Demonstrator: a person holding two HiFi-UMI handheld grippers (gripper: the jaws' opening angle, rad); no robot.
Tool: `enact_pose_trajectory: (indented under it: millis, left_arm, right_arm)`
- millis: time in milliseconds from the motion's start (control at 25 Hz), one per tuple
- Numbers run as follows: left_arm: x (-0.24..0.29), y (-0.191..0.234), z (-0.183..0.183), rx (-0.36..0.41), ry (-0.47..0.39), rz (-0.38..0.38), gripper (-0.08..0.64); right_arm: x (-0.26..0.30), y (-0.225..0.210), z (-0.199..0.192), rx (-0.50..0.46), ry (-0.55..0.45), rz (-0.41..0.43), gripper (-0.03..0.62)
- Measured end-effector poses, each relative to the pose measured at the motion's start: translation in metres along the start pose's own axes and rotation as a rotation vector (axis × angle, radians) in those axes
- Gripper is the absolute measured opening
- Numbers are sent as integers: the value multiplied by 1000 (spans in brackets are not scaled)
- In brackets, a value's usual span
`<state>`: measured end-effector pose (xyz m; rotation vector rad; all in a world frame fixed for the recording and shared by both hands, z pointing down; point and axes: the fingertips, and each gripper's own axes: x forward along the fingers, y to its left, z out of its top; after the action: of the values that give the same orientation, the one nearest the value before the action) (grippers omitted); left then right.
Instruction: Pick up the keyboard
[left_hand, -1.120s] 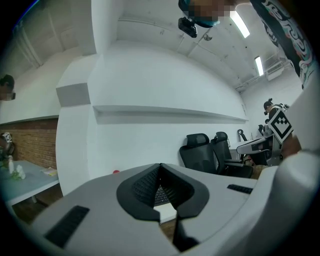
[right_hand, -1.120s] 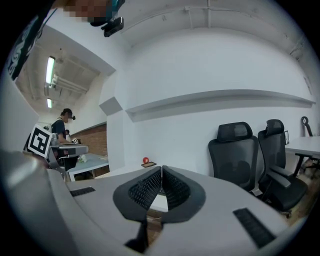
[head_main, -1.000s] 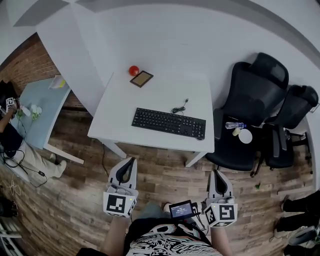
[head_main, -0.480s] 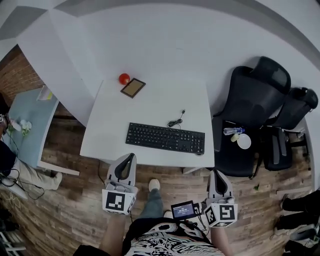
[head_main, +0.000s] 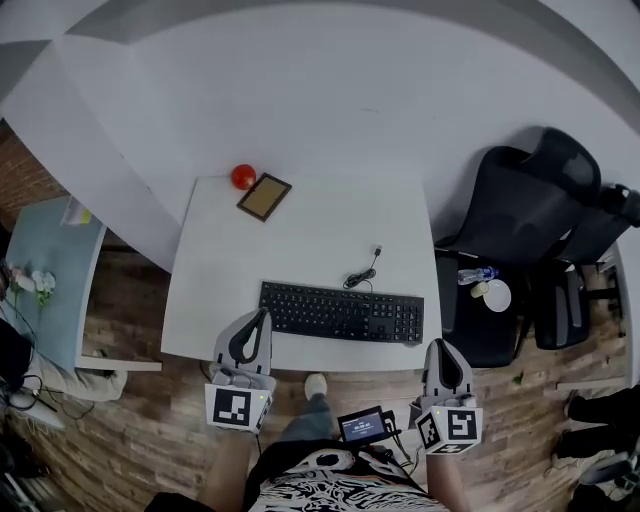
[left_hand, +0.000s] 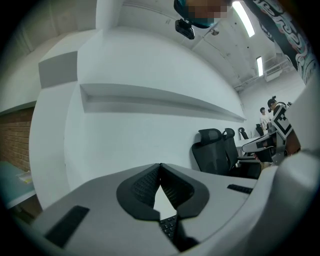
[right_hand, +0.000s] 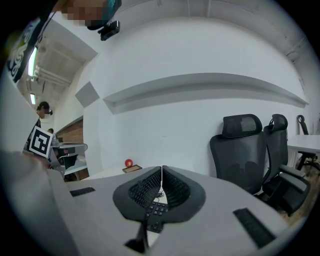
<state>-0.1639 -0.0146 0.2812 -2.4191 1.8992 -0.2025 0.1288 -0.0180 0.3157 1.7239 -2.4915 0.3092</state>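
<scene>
Kbd (head_main: 341, 312) nearer fingers (head_main: 250, 340); chairs (head_main: 512, 215) R.

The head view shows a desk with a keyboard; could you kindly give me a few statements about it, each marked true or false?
1. The keyboard lies flat on the white table, near its front edge. True.
2. The left tool is clamped on the keyboard. False: its jaws are together with nothing between them.
3. A red ball sits at the table's far left corner beside a brown-faced frame. True.
4. The cable stretches over to the black chair. False: it lies coiled on the table behind the keyboard.
5. The chair's seat is bare. False: a bottle lies on it.
</scene>
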Motion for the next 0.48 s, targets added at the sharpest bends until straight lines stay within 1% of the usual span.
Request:
enact_pose_trajectory:
  millis: [200, 320, 440, 480]
  left_arm:
    - [36, 26, -9, -4, 9, -25, 15]
    - [57, 34, -2, -57, -43, -13, 15]
    - [74, 42, -2, -84, -53, -13, 15]
    - [75, 46, -3, -96, -62, 1, 15]
  right_arm:
    - [34, -5, 1, 8, 21, -49, 29]
    - [49, -11, 5, 1, 28, -63, 29]
    - [62, -11, 2, -7, 22, -54, 29]
    - [64, -9, -1, -18, 21, -44, 29]
